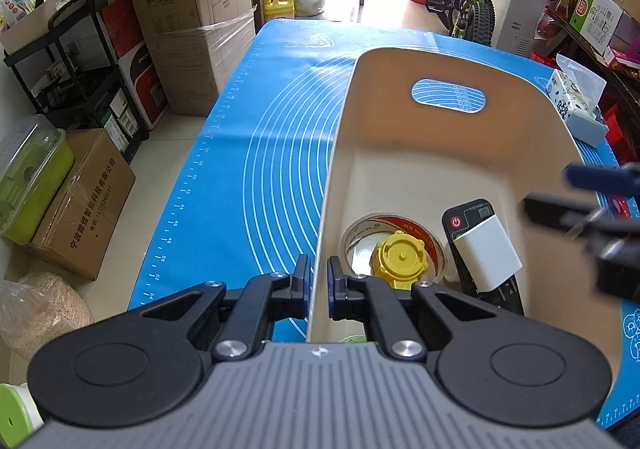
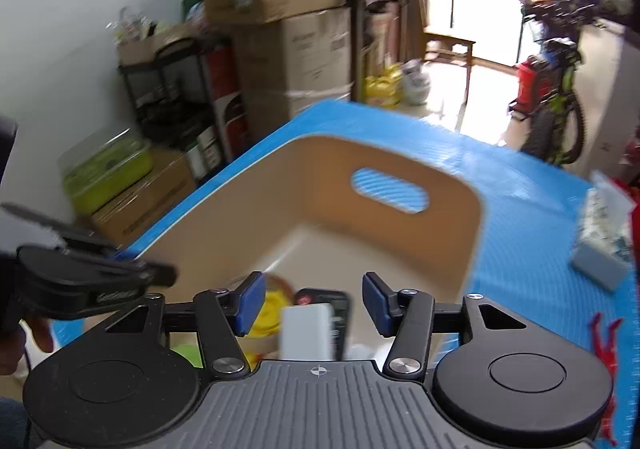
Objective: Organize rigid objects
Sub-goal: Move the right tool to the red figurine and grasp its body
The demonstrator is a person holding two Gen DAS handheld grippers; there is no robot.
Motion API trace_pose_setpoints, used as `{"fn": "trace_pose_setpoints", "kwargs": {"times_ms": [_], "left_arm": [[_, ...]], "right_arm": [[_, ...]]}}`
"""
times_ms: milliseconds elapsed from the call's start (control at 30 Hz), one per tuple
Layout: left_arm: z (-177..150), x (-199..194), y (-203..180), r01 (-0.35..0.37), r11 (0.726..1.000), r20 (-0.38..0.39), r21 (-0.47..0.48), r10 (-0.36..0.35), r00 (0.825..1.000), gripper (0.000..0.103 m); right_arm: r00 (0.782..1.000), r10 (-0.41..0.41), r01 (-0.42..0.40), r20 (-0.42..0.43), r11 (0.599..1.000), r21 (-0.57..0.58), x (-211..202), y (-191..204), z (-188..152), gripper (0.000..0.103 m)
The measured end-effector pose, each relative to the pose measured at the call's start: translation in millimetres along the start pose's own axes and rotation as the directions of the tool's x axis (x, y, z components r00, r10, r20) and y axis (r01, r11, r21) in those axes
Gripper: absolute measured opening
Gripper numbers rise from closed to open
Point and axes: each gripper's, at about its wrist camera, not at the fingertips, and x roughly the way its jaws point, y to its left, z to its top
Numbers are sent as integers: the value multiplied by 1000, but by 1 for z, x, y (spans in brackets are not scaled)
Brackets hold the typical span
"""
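The left gripper point(image 1: 319, 281) pinches the near side wall of the cream bin point(image 1: 400, 153), one finger outside it, one inside, pads pressed to the thin plastic. Just beyond the inner finger, on the bin floor, a yellow cap point(image 1: 400, 259) sits inside a roll of clear tape point(image 1: 394, 239). To the right of that lies a black remote point(image 1: 480, 249) with a white block point(image 1: 488, 253) resting across it. Only the left wrist view shows these sharply; it also catches the right gripper as a dark blur at its right edge.

The right wrist view is smeared by motion. There the right gripper point(image 2: 314, 303) has its fingers spread with nothing between the pads, above the bin; the white block and remote show below the gap, the yellow cap beneath its left finger. This view alone shows the left gripper from the side, at the bin's left wall.

Farther out, past the fingers, the blue mat point(image 1: 260, 121) carries the bin, and a tissue pack point(image 1: 576, 105) lies beyond its right wall.
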Motion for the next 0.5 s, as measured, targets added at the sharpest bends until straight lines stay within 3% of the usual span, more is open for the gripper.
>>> {"fn": "trace_pose_setpoints", "kwargs": {"times_ms": [267,500], "left_arm": [[0,0,0,0,1000,0,0,0,1000,10],[0,0,0,-1,1000,0,0,1,1000,10]], "right_arm": [[978,-208,207,6,977,54,-15,-74,-3,66],[939,-326,340,-108,926,164,-5,-150,-26,66]]}}
